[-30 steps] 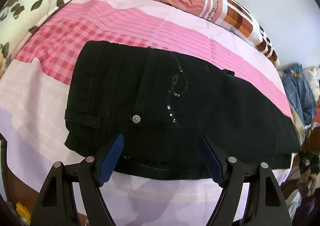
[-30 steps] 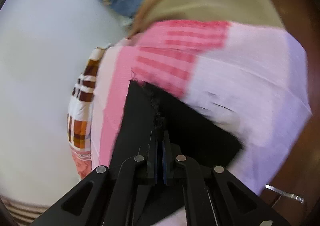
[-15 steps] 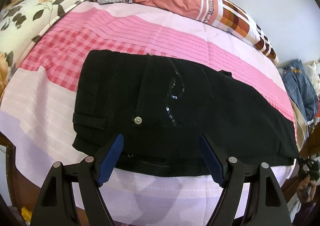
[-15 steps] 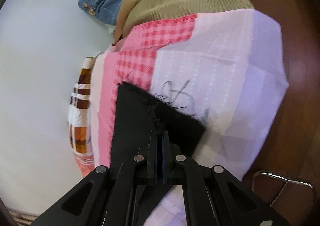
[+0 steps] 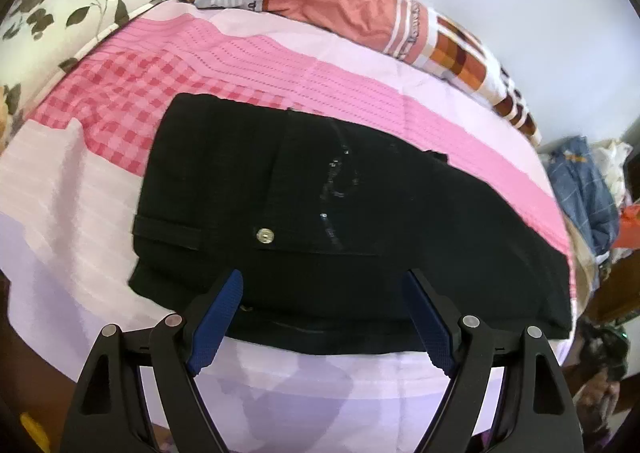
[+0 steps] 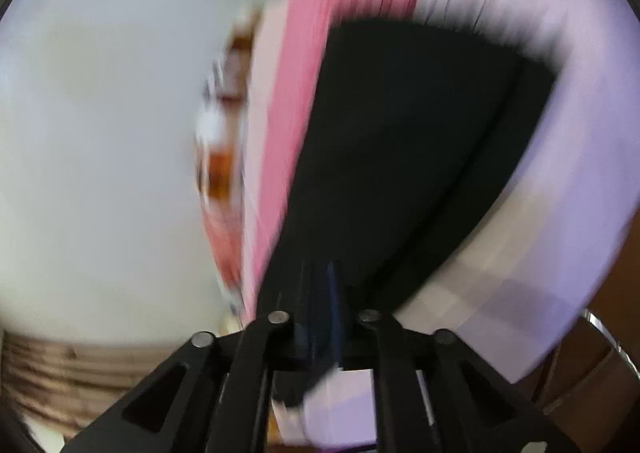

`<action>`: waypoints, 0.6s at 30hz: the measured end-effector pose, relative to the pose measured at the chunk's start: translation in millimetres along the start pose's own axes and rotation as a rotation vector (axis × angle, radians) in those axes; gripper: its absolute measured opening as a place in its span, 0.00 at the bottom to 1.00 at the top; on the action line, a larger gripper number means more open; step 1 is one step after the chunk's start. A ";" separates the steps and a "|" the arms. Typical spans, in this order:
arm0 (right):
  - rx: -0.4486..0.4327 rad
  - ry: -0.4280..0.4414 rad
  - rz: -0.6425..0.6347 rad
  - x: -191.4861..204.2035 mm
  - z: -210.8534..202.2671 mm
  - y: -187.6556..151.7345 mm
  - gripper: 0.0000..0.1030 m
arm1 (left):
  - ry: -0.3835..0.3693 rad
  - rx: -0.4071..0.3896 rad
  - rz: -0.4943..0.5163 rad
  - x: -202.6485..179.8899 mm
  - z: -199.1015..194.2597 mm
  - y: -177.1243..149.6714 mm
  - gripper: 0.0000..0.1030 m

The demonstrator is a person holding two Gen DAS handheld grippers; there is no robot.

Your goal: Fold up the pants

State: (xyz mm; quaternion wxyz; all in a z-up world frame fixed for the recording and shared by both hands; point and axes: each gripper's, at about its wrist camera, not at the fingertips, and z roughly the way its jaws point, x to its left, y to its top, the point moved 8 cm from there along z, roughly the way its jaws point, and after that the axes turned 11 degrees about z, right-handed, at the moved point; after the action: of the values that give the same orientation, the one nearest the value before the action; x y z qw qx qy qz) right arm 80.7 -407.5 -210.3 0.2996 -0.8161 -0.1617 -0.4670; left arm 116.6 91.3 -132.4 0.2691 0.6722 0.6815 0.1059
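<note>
Black pants (image 5: 320, 213) lie flat on a pink and lilac bedsheet (image 5: 240, 69), waistband to the left with a silver button (image 5: 265, 235) and a sequin pattern. My left gripper (image 5: 320, 285) is open and empty, its blue pads (image 5: 216, 317) over the near edge of the pants. In the blurred right wrist view, my right gripper (image 6: 320, 285) is shut on the black pants (image 6: 400, 141) near the leg end, with cloth fanning out ahead of it.
A floral pillow (image 5: 60, 9) lies at the far left and a salmon and checked pillow (image 5: 380, 21) along the wall. A heap of clothes (image 5: 584, 189) sits beyond the bed's right end. The wall (image 6: 100, 133) fills the left of the right wrist view.
My right gripper swings fast with the leg end held; more black cloth now spreads ahead of it. My left gripper has drawn back slightly and stays open.
</note>
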 end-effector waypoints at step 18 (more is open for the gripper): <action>-0.087 -0.146 -0.047 -3.1 67.2 -2.8 0.07 | -0.071 0.038 -0.074 3.3 14.9 -21.6 0.80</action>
State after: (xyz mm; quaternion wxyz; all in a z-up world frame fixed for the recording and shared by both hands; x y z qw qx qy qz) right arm 122.4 -362.2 -237.9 0.2401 -0.8562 -0.1820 -0.4196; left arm 105.9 89.7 -156.5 0.2843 0.6549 0.6977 0.0591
